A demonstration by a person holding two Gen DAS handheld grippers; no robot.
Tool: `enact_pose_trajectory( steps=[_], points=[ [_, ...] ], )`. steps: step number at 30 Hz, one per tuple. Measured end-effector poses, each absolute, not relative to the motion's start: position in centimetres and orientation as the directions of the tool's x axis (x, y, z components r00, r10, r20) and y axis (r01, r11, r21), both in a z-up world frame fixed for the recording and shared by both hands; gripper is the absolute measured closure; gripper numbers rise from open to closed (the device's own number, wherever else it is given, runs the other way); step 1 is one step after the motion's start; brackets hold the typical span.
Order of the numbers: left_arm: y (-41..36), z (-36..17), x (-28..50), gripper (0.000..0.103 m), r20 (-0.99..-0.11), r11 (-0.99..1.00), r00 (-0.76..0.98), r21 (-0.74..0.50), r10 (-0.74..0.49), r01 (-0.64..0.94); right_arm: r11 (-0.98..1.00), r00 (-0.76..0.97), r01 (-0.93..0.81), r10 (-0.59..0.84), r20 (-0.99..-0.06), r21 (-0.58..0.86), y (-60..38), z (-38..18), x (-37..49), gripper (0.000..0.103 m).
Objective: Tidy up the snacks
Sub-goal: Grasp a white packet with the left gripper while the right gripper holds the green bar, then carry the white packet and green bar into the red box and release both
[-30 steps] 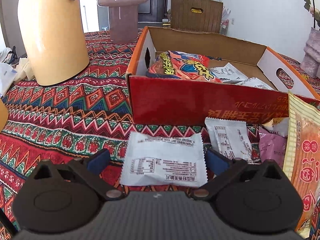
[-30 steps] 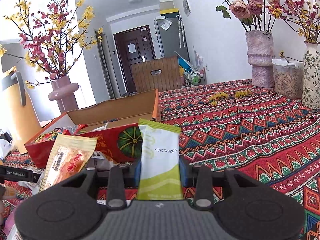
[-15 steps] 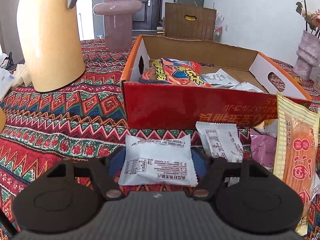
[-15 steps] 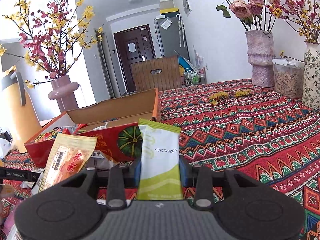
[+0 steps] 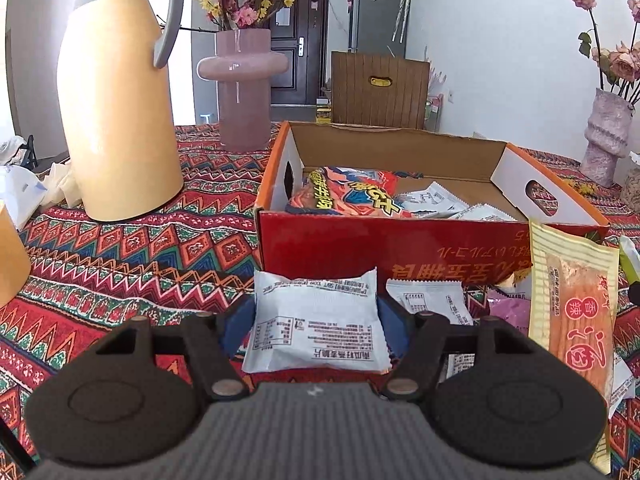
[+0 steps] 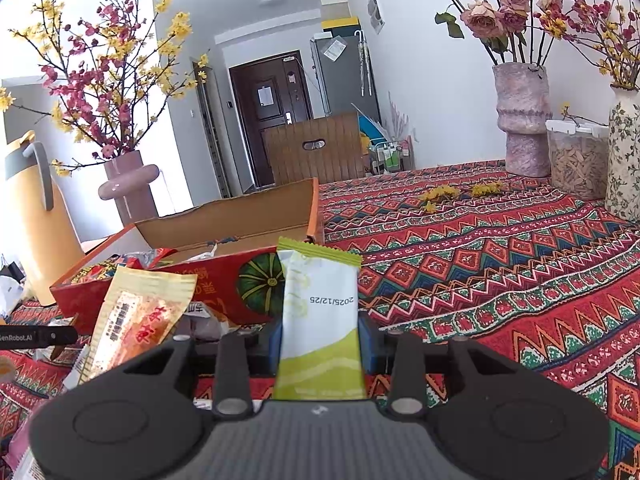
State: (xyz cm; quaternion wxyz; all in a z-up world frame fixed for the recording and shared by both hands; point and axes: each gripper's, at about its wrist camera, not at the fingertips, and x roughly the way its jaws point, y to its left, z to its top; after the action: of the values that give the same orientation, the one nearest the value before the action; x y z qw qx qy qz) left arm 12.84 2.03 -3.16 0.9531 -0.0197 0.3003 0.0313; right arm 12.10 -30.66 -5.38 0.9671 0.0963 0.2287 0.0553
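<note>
**Both packets gripped, box next**

Since 1 s ago we'd shut the left gripper [image 5: 316, 322] from wide onto the white packet [image 5: 316, 322] and lifted it off the cloth; right side didn't change. Blue pads pressed the packet's two sides. Our right gripper [image 6: 320, 338] was clamped narrow on the green-white packet [image 6: 320, 320], held upright.

Step in hand, as we judged it: pick done, carry to box pending. The snack box [image 5: 400, 248] stood at 12 o'clock from the left gripper, near wall just beyond the packet, w/ an orange bag [image 5: 348, 196] and white sachets already inside. Next move called for raising the packet over that red wall, going fwd, then letting go above the free floor toward 1 o'clock.

Around: second white sachet [image 5: 436, 300] at 1 o'clock on the cloth, tall yellow-orange pack [image 5: 576, 312] leaning at 3 o'clock, pink pouch beside it. Yellow thermos [image 5: 120, 120] and pink vase [image 5: 244, 88] at 10–11 o'clock, well apart. Main obstacle was the box wall; the leaning pack might've snagged a right-side swing.
</note>
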Motion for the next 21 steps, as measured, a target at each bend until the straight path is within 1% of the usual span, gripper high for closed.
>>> enact_pose_trajectory(
  steps=[11,15,21],
  points=[
    [1.7,-0.7,11.2,0.035,-0.492,0.998,0.870,-0.022,0.044,-0.063,0.976,0.917,-0.068,0.142,-0.372,0.206,-30.8,-4.3,11.1,0.067],
    [1.2,0.9,11.1,0.035,-0.457,0.999,0.889,-0.026,0.027,-0.044,0.979,0.928,-0.085,0.146,-0.344,0.188,-30.7,-3.0,11.1,0.067],
    [0.1,3.2,12.2,0.035,-0.415,0.999,0.910,-0.023,0.016,-0.028,0.982,0.948,-0.120,0.158,-0.277,0.148,-29.7,0.3,12.1,0.067]
  ],
)
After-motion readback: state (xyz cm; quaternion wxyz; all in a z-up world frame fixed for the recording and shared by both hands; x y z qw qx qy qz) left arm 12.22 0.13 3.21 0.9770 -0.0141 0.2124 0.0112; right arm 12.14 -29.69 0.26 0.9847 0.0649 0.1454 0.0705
